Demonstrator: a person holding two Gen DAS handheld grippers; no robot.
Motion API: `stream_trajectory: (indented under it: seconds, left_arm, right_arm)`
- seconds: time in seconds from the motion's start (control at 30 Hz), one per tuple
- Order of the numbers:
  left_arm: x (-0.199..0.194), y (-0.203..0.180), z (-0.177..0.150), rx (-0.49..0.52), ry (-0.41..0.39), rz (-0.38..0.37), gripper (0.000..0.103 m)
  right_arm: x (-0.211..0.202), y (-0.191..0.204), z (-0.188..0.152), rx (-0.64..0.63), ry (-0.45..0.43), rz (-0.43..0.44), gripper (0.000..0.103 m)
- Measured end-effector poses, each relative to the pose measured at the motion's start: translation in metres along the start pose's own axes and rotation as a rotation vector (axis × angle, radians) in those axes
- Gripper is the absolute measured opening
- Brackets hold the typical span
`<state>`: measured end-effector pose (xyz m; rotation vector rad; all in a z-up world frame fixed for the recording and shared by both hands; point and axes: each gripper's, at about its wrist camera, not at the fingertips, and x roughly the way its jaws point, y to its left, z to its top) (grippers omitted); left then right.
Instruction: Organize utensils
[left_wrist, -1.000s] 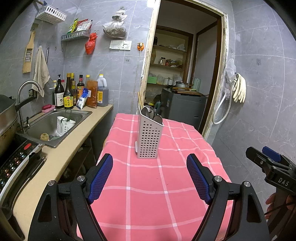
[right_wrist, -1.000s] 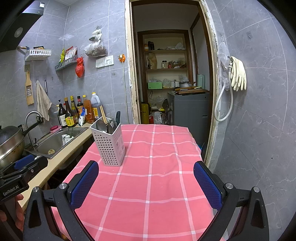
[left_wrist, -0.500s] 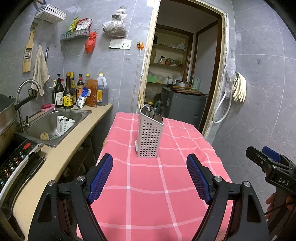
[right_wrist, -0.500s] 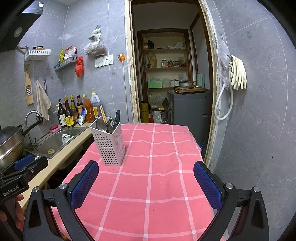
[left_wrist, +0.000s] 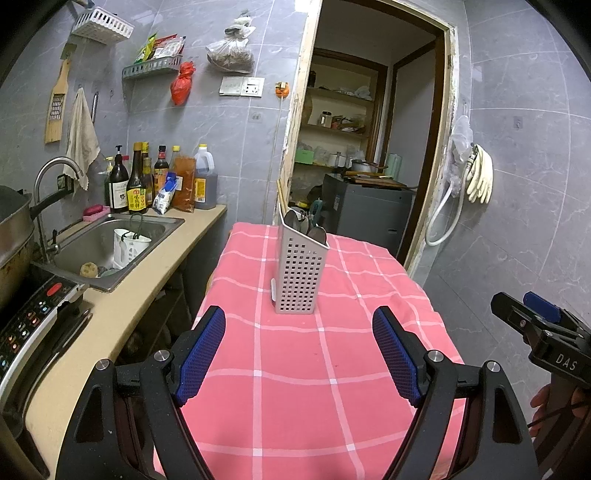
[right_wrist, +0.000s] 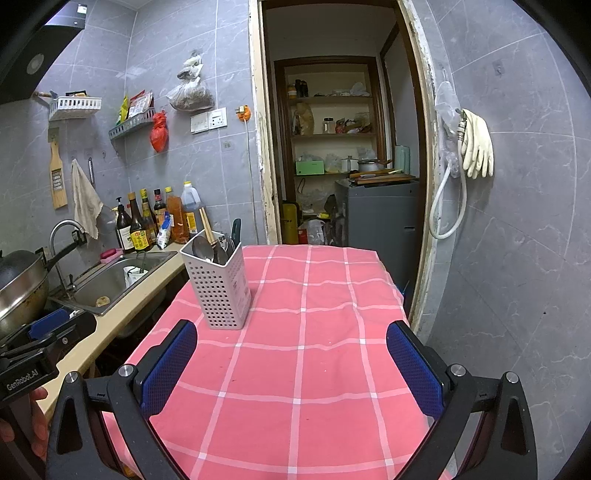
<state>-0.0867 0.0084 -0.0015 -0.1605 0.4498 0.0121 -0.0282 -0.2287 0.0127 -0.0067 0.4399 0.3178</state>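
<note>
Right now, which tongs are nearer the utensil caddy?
Left, probably. The left tongs sit straight in front of the caddy, centred on it. The right tongs are off to its right, caddy ahead-left. Both open, neither touching it.

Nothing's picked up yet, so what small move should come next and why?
Probably ease the left gripper forward toward the utensil holder. Both sets of jaws stand open and empty, the holder stands upright straight ahead of it, and spoons poke from its top.

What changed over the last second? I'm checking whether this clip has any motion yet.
Almost nothing: the left gripper drifted slightly, nothing was grasped or released. The utensil holder stays upright on the pink tablecloth; the right gripper stays open and empty too.
</note>
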Motion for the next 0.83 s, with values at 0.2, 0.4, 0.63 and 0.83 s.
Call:
stream_trajectory:
  seconds: [0.2, 0.4, 0.63, 0.83]
  left_arm:
    - [0.0005, 0.0008, -0.0008, 0.0, 0.001, -0.003, 0.077]
    - [0.0021, -0.0048, -0.0038, 0.038, 0.013, 0.021, 0.077]
    - [0.0058, -0.0075, -0.0065, 0.056, 0.028, 0.021, 0.077]
    - [0.007, -0.0062, -0.0066, 0.049, 0.037, 0.016, 0.077]
  right_arm:
    - [-0.0002, -0.0003, 0.0005, 0.001, 0.0, 0.0, 0.103]
    - [-0.0001, -0.0006, 0.0007, 0.001, 0.001, -0.001, 0.103]
    - [0.0003, -0.0009, 0.0007, 0.0, 0.001, 0.001, 0.103]
    - [0.0007, -0.0006, 0.0002, 0.003, 0.005, -0.001, 0.103]
